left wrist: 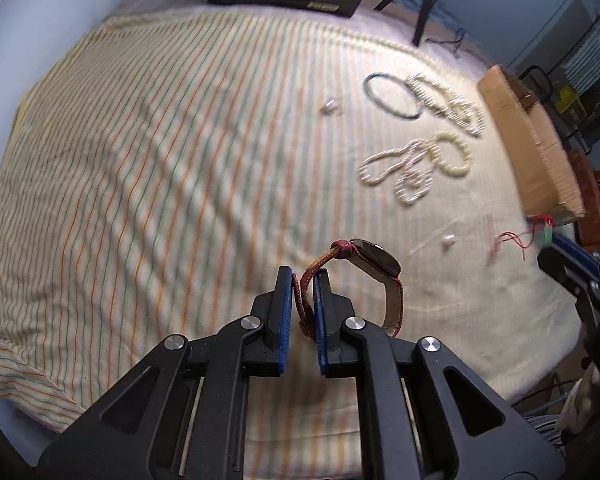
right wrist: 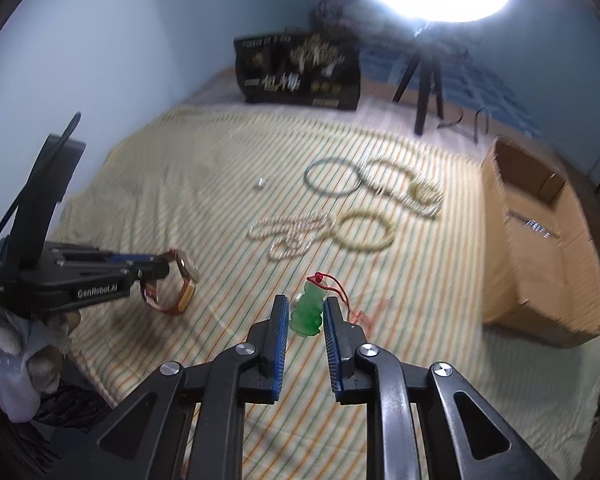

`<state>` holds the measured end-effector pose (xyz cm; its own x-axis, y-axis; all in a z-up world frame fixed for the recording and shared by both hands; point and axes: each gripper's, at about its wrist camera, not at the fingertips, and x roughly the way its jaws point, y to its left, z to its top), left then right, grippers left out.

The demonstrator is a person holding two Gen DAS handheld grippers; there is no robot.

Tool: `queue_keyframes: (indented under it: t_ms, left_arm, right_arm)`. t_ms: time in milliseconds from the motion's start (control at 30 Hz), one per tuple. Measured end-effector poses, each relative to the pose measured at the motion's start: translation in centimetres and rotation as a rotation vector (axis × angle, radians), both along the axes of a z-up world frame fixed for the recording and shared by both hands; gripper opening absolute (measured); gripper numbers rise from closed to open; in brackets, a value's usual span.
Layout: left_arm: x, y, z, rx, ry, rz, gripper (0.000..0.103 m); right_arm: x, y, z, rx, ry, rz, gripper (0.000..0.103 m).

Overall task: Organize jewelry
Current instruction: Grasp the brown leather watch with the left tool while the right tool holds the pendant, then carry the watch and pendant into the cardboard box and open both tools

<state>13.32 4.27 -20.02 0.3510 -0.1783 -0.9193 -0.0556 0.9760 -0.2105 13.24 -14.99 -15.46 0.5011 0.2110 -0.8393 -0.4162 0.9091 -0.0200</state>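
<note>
Left jaws clamped on watch [left wrist: 374, 264] strap, right jaws gripping green pendant [right wrist: 308, 311], above striped cloth [left wrist: 160, 160]

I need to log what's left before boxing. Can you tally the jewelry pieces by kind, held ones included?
Watch, held in the left gripper: 1
Green pendant, held in the right gripper: 1
Dark bangle: 1
Pale bead bracelet: 1
Bead strands: 2 clusters, too blurred to separate
Small loose pieces: 2
Total: 8

Green pendant [right wrist: 307, 312] with red cord [right wrist: 337, 285]; orange-and-green-striped cream cloth [left wrist: 148, 168]
</note>
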Motion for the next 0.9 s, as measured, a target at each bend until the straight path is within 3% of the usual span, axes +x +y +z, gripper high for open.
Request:
queue_keyframes:
  t_ms: [333, 600, 900]
  left_arm:
    - [0.9, -3.8, 6.0, -0.067, -0.132, -0.049, 0.008]
    - [2.2, -7.4, 9.5, -0.113, -0.194, -0.095, 0.008]
    - [4.3, -12.9, 10.8, -0.160, -0.212, -0.144, 0.008]
  right_arm:
    - [1.4, -4.4, 6.7, 0.068, -0.144, -0.079, 0.016]
    - [3.0, -8.3, 9.3, 0.086, -0.206, -0.162, 0.016]
    - [5.4, -14.0, 10.4, 0.065, -0.237, -0.273, 0.016]
